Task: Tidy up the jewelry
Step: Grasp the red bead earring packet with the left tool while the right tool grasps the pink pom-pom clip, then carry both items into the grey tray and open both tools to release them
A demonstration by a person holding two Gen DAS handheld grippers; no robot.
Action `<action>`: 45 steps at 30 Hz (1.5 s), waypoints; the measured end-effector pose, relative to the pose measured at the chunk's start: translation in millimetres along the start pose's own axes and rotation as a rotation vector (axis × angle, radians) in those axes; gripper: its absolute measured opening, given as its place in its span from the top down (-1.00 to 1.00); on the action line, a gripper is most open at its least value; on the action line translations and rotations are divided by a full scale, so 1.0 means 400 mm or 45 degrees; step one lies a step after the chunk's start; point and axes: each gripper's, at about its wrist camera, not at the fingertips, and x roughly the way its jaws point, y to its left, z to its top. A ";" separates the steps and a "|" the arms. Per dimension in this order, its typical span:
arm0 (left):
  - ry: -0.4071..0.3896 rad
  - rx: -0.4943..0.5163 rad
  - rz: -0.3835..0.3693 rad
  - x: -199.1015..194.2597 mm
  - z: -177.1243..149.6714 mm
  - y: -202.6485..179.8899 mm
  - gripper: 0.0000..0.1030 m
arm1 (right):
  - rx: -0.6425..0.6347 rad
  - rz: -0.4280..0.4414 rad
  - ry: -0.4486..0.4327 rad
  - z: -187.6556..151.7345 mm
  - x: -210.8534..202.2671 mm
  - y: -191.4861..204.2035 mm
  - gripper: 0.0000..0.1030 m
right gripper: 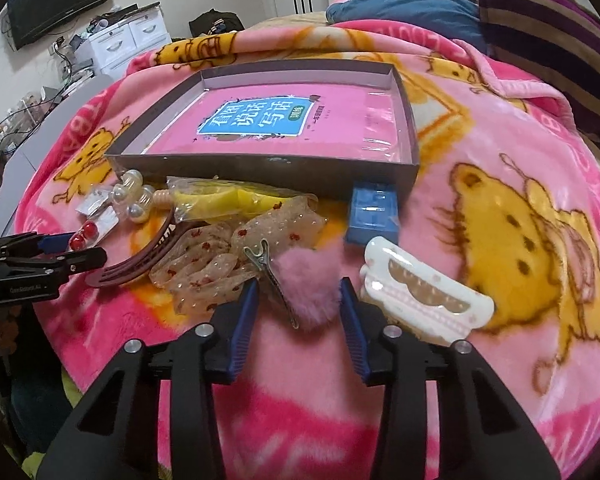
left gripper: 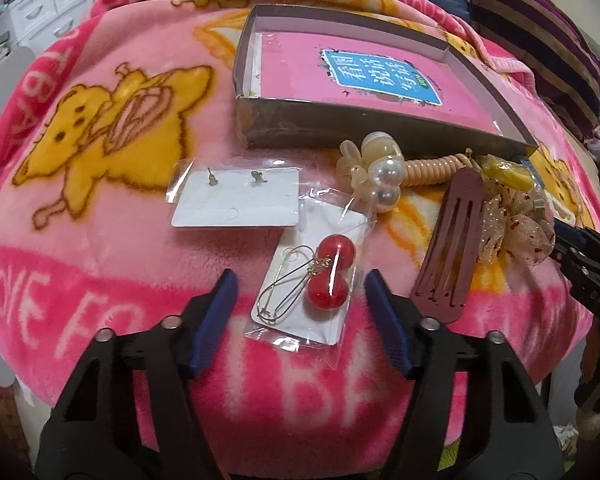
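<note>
Both grippers tilt steeply downward. The left gripper (left gripper: 300,284) has its jaws partly apart, pads touching nothing. The right gripper (right gripper: 299,298) has its jaws slightly narrower, pads also clear of contact

Both views are evenly lit by soft indoor light from above, bright enough for saturated pinks and yellows. Shadows are faint and short. Glare streaks the clear plastic bag (left gripper: 300,276) at centre and the glossy book cover (right gripper: 268,120) toward 12 o'clock. Fisheye bending bulges the blanket (left gripper: 100,240) and curves straight edges. Black vignette fills the corners. Detail softens toward the rims, especially around 3 and 9 o'clock.
</note>
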 end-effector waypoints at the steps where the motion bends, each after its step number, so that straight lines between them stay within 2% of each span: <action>1: -0.008 -0.006 -0.008 -0.002 0.001 0.001 0.14 | 0.002 0.005 -0.005 -0.001 -0.001 -0.002 0.33; 4: -0.022 -0.014 -0.025 -0.007 -0.003 -0.001 0.22 | 0.003 0.020 -0.032 -0.009 -0.016 -0.009 0.47; 15: -0.072 -0.056 -0.074 -0.078 -0.045 -0.002 0.32 | 0.107 0.095 -0.104 -0.040 -0.115 -0.057 0.49; 20: -0.122 -0.099 -0.084 -0.140 -0.043 0.017 0.59 | 0.120 0.107 -0.156 -0.028 -0.165 -0.067 0.49; 23: -0.161 -0.101 -0.062 -0.166 -0.026 0.026 0.82 | 0.122 0.103 -0.197 -0.007 -0.183 -0.072 0.49; 33: -0.190 -0.099 -0.061 -0.175 0.020 0.036 0.85 | 0.130 0.128 -0.259 0.056 -0.184 -0.084 0.49; 45: -0.330 -0.046 -0.089 -0.234 0.161 -0.006 0.86 | 0.116 0.130 -0.333 0.161 -0.179 -0.086 0.45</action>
